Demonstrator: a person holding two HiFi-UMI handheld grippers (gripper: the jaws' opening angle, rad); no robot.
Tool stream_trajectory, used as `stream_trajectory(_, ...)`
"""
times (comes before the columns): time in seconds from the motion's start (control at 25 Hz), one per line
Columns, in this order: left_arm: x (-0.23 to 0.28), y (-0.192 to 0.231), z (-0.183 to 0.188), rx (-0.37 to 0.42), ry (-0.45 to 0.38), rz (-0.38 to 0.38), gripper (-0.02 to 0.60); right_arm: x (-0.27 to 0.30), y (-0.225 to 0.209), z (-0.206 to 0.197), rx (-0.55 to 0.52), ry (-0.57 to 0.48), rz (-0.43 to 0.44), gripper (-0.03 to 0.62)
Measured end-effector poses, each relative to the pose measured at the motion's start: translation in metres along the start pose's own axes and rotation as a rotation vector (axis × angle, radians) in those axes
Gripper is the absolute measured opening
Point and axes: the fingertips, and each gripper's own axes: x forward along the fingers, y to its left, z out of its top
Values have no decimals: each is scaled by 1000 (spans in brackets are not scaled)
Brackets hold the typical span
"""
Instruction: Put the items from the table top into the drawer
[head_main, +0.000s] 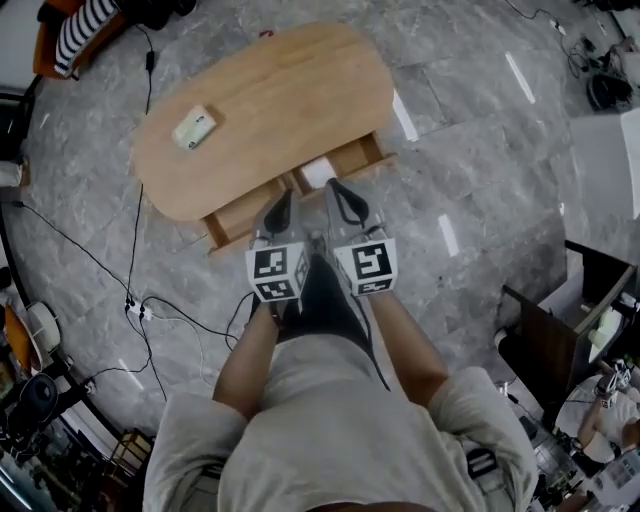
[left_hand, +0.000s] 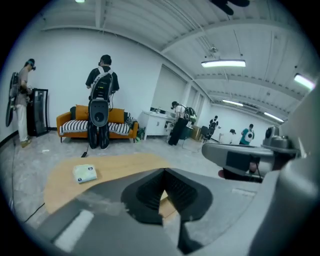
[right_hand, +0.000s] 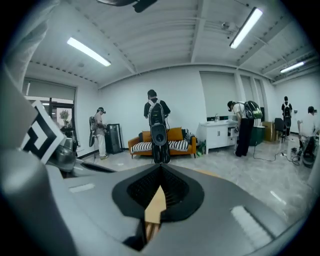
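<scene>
the table (head_main: 290, 85) is an oval wooden top on a grey stone floor (head_main: 480, 150). one packet (head_main: 194, 128), pale with a greenish tint, lies flat on the top near the table's left end, well apart from both grippers. in the left gripper view the packet (left_hand: 84, 173) shows on the table (left_hand: 125, 162) to the left of the jaws.

two drawers stand pulled out on the table's near side. the left drawer (head_main: 238, 216) shows only bare wood. the right drawer (head_main: 362, 155) holds something white (head_main: 317, 172) at its left end; what it is cannot be made out.

the person holds both grippers side by side, close together, pointing at the drawers. the left gripper (head_main: 282, 198) sits over the near edge of the left drawer, and the right gripper (head_main: 335, 187) sits just beside the white thing. the left gripper (left_hand: 164, 171) has its jaws closed tip to tip with nothing between them; only a sliver of wood shows through the gap under the tips. the right gripper (right_hand: 160, 167) is the same, jaws together and empty, wood showing below.

cables (head_main: 140, 305) trail over the floor left of the person. beyond the table stands an orange sofa (left_hand: 70, 120) with striped cushions, and several people stand about the room.
</scene>
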Motion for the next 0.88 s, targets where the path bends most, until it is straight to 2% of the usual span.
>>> stream_trajectory(0.08, -14, 0, 13, -25, -28, 23, 20, -4, 9, 20, -22, -25, 22, 6)
stream_trajectory(0.2, -29, -5, 26, -21, -57, 30, 20, -10, 17, 39, -65, -63, 53, 6)
stream_trajectory(0.52, -44, -27, 64, 46, -134, -3, 20, -26, 9, 57, -50, -85, -3, 6)
stream_trajectory(0.88, -44, -37, 70, 79, -128, -32, 20, -36, 13, 75, -62, -124, 3, 6)
